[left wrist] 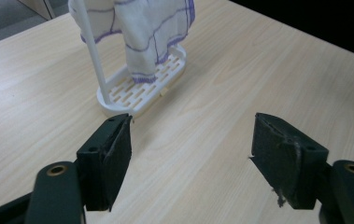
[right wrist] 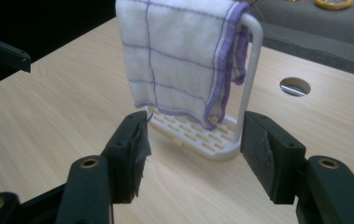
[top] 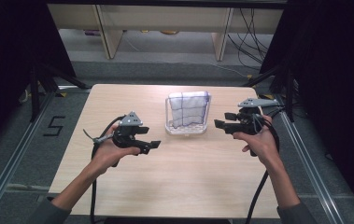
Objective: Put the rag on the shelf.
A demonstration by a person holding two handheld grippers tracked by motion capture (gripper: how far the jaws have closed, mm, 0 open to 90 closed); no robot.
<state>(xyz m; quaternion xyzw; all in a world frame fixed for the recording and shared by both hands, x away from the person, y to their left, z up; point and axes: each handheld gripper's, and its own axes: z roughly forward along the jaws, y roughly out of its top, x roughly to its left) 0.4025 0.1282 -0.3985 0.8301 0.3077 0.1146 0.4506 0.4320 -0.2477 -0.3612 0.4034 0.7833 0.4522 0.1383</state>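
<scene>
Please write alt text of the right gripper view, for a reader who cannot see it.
A white cloth with purple grid lines hangs over a white plastic rack with a slotted base on a light wooden table. The right tool faces it with jaws open and nothing between them.

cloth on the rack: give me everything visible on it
The cloth is a white woven dishcloth with a thin purple grid and a purple stitched hem. It looks soft and thin. It hangs draped over the top bar of the white plastic rack, folded double, its lower edge just above the slotted base. It sits a little behind the middle of the wooden table. Only the rack touches it; both grippers are apart from it.
</scene>
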